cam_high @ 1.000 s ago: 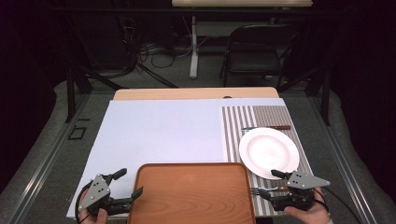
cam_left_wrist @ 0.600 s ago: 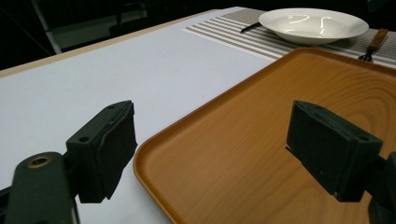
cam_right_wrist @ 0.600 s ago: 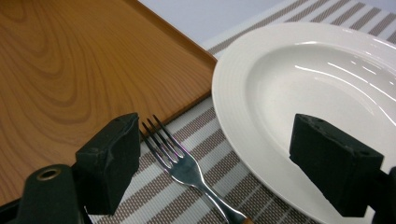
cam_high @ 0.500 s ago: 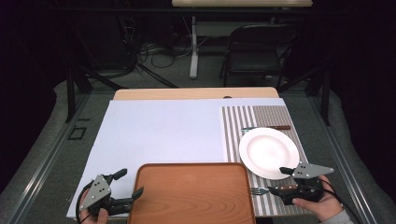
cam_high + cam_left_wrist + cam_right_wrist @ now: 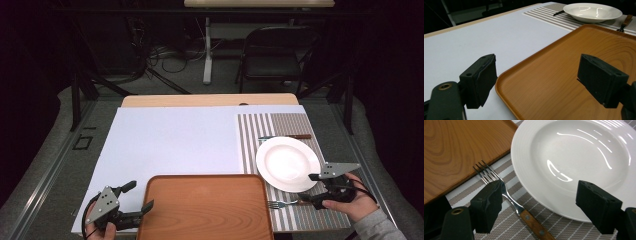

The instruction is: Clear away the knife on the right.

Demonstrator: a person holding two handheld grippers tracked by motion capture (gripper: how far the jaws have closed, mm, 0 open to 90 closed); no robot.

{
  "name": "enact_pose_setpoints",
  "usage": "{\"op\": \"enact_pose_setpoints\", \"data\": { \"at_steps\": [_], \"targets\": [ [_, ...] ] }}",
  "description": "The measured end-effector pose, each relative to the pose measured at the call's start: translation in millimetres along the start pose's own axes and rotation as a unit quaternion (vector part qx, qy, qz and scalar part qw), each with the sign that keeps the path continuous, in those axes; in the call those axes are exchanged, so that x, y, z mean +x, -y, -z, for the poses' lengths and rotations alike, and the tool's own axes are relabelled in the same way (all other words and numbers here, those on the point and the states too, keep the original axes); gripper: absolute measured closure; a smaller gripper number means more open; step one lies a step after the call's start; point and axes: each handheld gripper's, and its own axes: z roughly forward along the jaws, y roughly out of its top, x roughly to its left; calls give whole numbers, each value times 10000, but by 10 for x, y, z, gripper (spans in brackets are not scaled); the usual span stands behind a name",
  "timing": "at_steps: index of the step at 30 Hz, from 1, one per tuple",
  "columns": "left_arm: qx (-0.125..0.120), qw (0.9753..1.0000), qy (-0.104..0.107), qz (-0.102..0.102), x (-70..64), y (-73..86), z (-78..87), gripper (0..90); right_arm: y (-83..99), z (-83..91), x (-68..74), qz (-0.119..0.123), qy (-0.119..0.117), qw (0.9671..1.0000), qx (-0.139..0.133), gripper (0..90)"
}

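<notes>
My table (image 5: 210,100) shows bare wood along its far edge. A white sheet (image 5: 175,145) covers most of it, centre-left in the high view. A striped mat (image 5: 285,125) lies at the right. At bottom centre a wooden tray (image 5: 205,207) rests on the sheet, its right edge meeting the mat.

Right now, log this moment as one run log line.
left gripper: open, straddling tray corner | right gripper: open over fork and plate rim | nothing held
</notes>
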Motion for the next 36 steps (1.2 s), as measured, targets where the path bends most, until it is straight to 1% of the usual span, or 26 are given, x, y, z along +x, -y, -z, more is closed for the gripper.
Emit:
{"op": "enact_pose_setpoints", "data": {
  "at_steps": [1,2,5,6,10,12,13,16,20,24,27,30,31,36],
  "targets": [
    [0,10000,-4,-6,1,0,0,159,0,0,0,0,0,10000,0,208],
    [7,10000,-1,-9,1,-1,-3,159,-27,9,-56,30,39,10000,27,208],
    [12,10000,14,-9,0,-1,-4,159,-73,18,-145,55,86,9999,112,206],
    [14,10000,16,-13,1,-2,-3,159,-73,18,-145,55,86,9999,112,206],
    [4,10000,6,-15,3,-2,-2,159,-138,18,-276,76,219,9996,177,201],
    [5,10000,14,-10,6,-2,-2,159,-171,10,-344,70,225,9996,174,196],
    [5,10000,16,-3,7,-1,-4,159,-171,10,-344,70,225,9996,174,196],
    [6,10000,10,3,5,2,-9,159,-229,-31,-461,15,258,9996,147,185],
    [6,10000,4,7,6,3,-9,159,-282,-86,-588,-4,297,9994,203,182],
    [12,10000,3,15,11,5,-11,159,-323,-158,-708,-48,275,9993,244,175],
    [16,10000,5,3,8,4,-12,159,-353,-205,-779,-18,278,9992,293,178],
    [17,10000,7,-5,7,3,-12,159,-390,-235,-839,124,295,9991,278,206],
    [17,10000,7,-4,6,3,-12,159,-405,-243,-861,139,306,9990,281,209],
    [19,10000,8,-7,9,3,-17,159,-464,-293,-958,102,304,9992,245,215]
  ]
}}
